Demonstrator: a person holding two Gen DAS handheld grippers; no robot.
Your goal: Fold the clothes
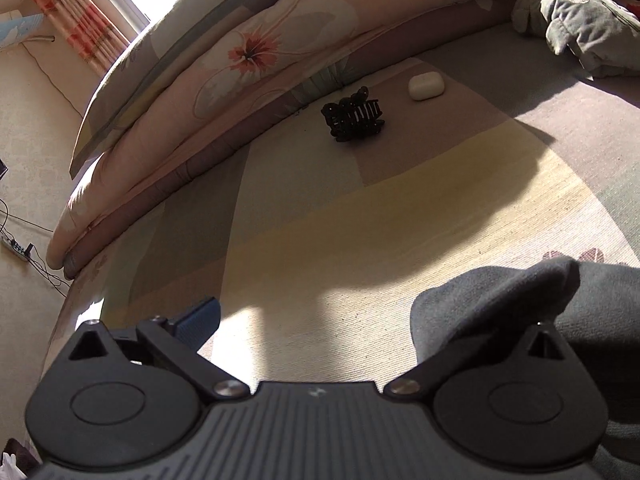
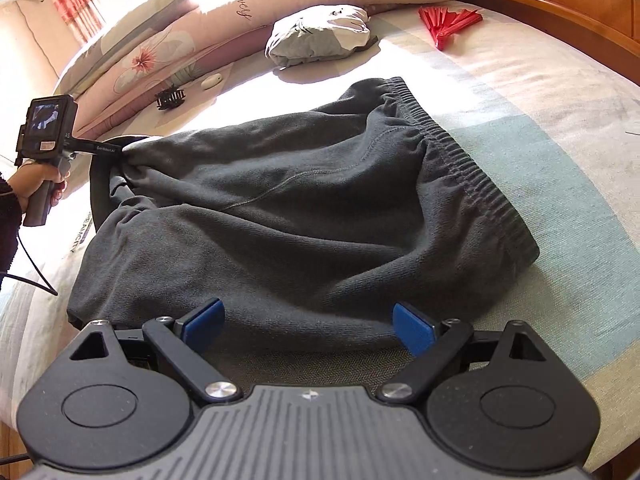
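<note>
right gripper (image 2: 308, 326) jaws spread, dark grey trousers (image 2: 280, 208) on bed (image 2: 540, 120)

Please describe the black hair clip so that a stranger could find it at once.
Look at the bed, along the folded floral quilt beyond the dark grey shorts. The black hair clip lies just beside the quilt's edge, next to a small white case. It alone is black with comb-like teeth.
</note>
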